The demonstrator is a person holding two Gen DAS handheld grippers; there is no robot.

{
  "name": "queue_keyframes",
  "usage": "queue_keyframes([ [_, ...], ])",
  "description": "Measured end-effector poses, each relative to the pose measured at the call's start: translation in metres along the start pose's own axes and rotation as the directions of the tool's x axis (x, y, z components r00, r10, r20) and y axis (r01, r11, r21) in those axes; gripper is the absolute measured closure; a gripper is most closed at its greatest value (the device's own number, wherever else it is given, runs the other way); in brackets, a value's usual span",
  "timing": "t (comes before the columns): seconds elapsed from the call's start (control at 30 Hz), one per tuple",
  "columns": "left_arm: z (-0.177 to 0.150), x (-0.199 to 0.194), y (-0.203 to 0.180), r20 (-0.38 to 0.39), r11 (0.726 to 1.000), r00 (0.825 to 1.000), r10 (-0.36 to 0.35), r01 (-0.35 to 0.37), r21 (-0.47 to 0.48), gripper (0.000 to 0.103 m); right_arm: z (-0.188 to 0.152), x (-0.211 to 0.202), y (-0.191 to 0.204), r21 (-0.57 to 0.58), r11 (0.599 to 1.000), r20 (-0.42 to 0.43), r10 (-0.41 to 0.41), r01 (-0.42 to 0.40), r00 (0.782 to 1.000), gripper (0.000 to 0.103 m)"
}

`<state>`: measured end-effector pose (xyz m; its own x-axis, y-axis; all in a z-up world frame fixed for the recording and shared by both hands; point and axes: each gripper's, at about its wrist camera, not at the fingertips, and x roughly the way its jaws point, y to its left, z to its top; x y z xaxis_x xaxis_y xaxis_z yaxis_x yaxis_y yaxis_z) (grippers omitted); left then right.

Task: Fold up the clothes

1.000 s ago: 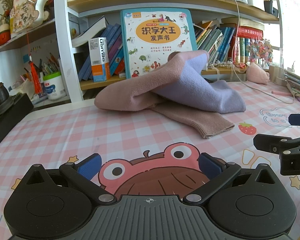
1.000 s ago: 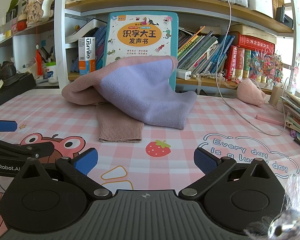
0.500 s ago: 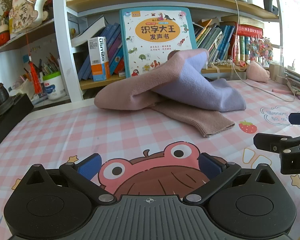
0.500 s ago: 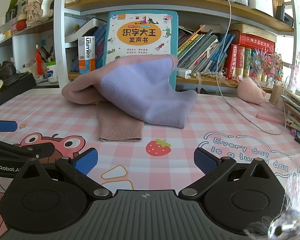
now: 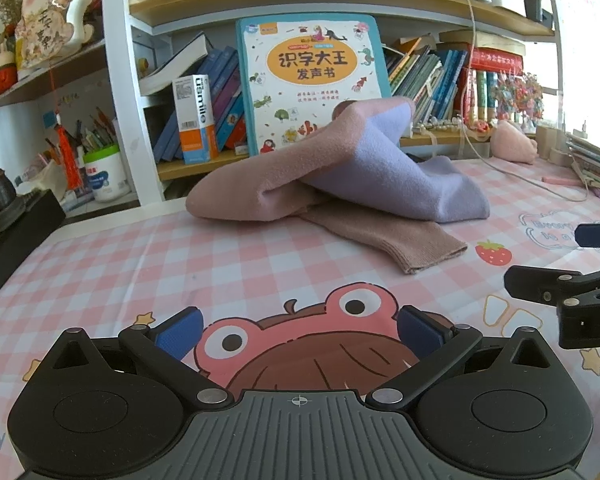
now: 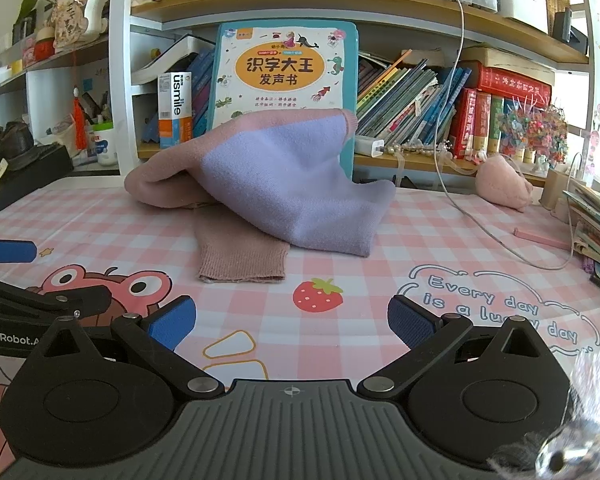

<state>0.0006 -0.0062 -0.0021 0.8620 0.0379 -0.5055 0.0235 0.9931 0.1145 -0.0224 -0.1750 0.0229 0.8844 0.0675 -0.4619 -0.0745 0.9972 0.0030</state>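
Note:
A pink and lilac knit sweater (image 5: pixel 340 184) lies crumpled at the back of the table, leaning against a big children's book (image 5: pixel 312 76). One pink sleeve (image 5: pixel 384 236) stretches toward me with its ribbed cuff flat on the mat. It also shows in the right wrist view (image 6: pixel 284 188), with the sleeve cuff (image 6: pixel 240 260) in front. My left gripper (image 5: pixel 298 332) is open and empty, low over the mat, well short of the sweater. My right gripper (image 6: pixel 292 322) is open and empty beside it, to the right.
A pink checked mat (image 5: pixel 140 264) with a cartoon frog covers the table. A bookshelf (image 6: pixel 420 96) stands right behind the sweater. A pink pouch (image 6: pixel 504 184), a charging cable (image 6: pixel 480 224) and a pile of books (image 6: pixel 596 232) sit at the right. A black box (image 5: pixel 16 232) stands at the left edge.
Both grippers have edged slightly toward the sweater. Both stay open. The sweater has not moved.

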Motion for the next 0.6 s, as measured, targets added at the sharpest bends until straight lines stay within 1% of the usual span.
queue_keyframes([
  [0.13,0.0,0.0,-0.001,-0.002,1.0,1.0,-0.007,0.007,0.005,0.0,0.0,0.0,0.0,-0.003,1.0,-0.001,0.004,-0.004,1.0,0.0],
  [0.43,-0.001,0.006,0.01,-0.032,0.998,0.999,-0.044,0.043,-0.055,0.0,0.0,0.0,0.001,-0.009,1.0,-0.005,0.011,-0.011,1.0,0.0],
  [0.6,0.0,0.007,0.007,-0.036,0.998,0.998,-0.048,0.046,-0.043,0.0,0.0,0.0,0.001,-0.007,1.0,-0.002,0.017,-0.017,1.0,0.0],
])
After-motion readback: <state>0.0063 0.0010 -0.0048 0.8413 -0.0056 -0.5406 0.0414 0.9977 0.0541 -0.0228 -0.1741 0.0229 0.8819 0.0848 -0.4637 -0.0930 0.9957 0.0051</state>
